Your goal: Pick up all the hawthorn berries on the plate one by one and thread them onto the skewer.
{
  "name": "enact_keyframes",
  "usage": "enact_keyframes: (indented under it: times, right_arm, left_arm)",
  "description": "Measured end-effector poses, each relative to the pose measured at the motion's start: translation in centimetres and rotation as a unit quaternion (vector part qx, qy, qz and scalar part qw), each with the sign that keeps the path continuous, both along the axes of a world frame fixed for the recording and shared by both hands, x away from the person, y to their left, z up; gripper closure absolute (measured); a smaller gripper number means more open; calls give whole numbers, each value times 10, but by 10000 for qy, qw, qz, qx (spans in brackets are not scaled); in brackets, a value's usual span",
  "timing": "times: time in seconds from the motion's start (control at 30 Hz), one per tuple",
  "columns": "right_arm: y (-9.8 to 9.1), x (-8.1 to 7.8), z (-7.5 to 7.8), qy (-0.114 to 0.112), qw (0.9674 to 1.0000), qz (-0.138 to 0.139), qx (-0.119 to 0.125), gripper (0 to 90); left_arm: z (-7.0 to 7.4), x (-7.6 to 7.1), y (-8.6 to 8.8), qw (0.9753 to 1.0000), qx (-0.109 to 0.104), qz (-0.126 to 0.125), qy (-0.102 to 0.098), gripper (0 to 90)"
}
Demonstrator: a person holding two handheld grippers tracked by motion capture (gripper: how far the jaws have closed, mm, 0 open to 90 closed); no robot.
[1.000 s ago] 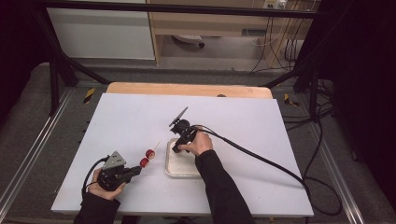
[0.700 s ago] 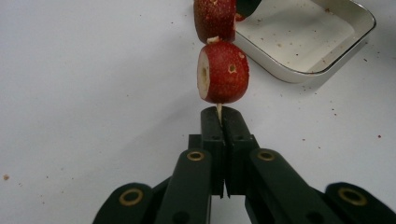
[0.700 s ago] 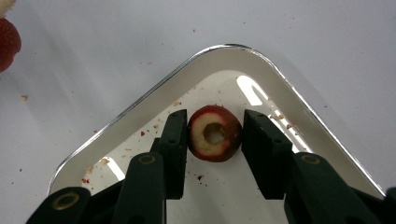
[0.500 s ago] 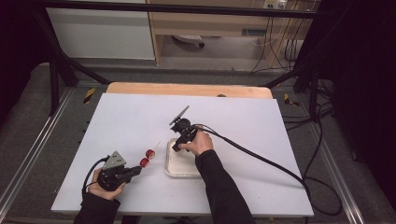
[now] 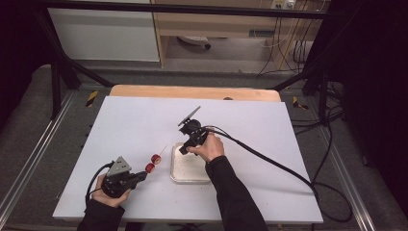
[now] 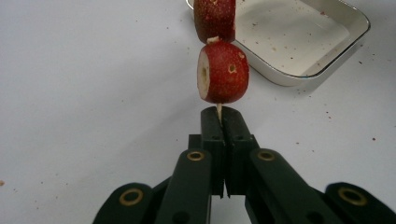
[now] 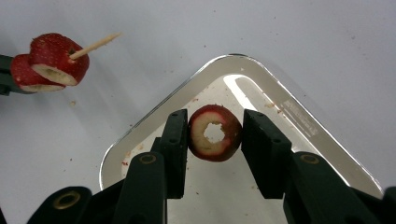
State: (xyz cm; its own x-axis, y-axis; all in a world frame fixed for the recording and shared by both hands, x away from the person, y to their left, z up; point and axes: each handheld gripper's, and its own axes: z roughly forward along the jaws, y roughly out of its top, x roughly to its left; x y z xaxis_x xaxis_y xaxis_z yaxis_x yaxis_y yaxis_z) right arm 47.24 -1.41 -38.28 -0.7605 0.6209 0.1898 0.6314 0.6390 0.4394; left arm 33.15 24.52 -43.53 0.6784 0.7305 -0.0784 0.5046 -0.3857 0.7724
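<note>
Lying on the white desk (image 5: 134, 125), the metal tray (image 5: 180, 175) anchors things: right tongs (image 7: 214, 135) above it clamp a cored red fruit slice (image 7: 215, 133); left tongs (image 6: 219, 122), beside it, pinch a skewer (image 6: 218, 109) carrying two slices (image 6: 223, 71).

The left gripper (image 5: 138, 176) lay low near the person's side, held in the left hand (image 5: 108, 192), its fingers (image 6: 212, 128) pressed fully together and pointing rightward across the high view. The right gripper (image 5: 183, 150) tilted steeply downward from the right hand (image 5: 208, 147), forearm reaching in diagonally; its fingers (image 7: 175, 135) stood partly apart, having just closed a little.
</note>
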Motion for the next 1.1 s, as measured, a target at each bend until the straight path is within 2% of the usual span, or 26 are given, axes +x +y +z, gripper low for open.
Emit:
enact_keyframes:
  times: [0.3,0.6,0.8,1.0,1.1]
  right_arm:
    - [-16,-12,6,-81,9996,-122,249,622]
    - [-42,-25,3,-209,9964,-364,742,621]
    - [-61,-36,-3,-298,9901,-626,1221,622]
    - [-79,-46,-10,-455,9803,-886,1708,622]
    - [-88,-51,-11,-516,9735,-1036,1973,622]
  left_arm:
    - [1,-3,-8,10000,40,-58,-54,885]
    - [1,-5,-15,10000,25,-62,-48,885]
    - [3,-7,-24,9999,-42,-76,-91,885]
    - [5,-11,-39,9998,-85,-93,-151,885]
    - [5,-11,-45,9998,-107,-64,-148,885]
